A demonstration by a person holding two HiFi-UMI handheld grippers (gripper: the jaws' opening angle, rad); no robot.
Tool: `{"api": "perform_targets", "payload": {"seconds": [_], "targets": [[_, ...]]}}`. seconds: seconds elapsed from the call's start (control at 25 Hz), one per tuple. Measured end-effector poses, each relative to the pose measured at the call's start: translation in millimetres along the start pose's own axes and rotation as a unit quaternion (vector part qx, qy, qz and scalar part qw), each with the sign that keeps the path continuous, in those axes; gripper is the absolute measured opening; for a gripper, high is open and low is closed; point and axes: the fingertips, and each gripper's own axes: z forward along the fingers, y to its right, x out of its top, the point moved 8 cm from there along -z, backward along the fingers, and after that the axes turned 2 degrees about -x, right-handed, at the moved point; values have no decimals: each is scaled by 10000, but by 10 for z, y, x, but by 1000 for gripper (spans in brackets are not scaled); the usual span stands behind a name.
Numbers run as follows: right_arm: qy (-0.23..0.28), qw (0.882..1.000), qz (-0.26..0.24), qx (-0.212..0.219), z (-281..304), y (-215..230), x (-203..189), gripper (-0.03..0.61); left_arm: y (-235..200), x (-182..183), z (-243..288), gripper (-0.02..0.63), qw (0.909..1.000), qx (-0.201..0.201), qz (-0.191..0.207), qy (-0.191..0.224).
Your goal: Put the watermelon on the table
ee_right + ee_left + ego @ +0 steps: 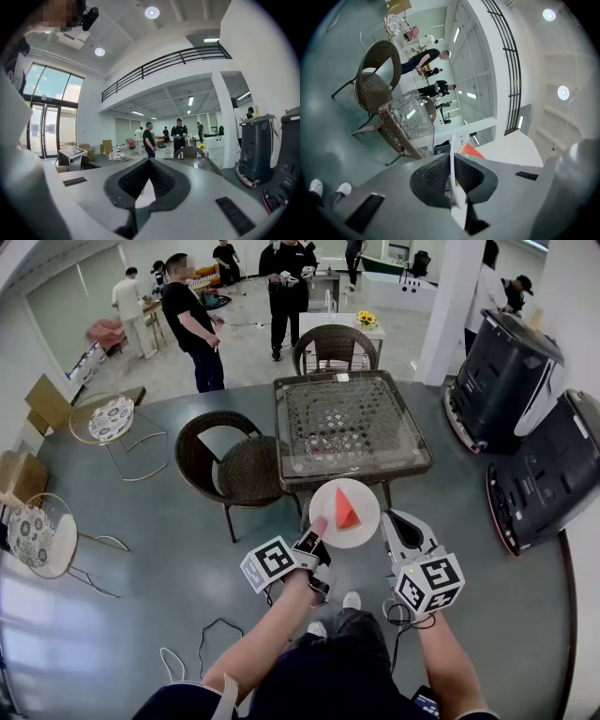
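The left claw (319,524) (452,176) is clamped narrow on the rim of a white plate (364,493) (453,152), held up by the near edge of the glass-topped table (347,423). The watermelon (346,509) (471,151) slice lies on that plate, not on the table. Just right of the plate, the right claw (392,521) (149,171) has its jaws drawn together with nothing between them.

Left hand-held gripper (319,528), right hand-held gripper (390,519): grey, black-white marker cubes (429,583).
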Motion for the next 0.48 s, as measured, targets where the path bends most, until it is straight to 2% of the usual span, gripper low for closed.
{"api": "perform_targets", "payload": {"seconds": [0.48], "targets": [[-26, 10000, 60, 13, -16, -8, -14, 0, 5, -27, -9, 18, 10000, 2, -7, -58]]}}
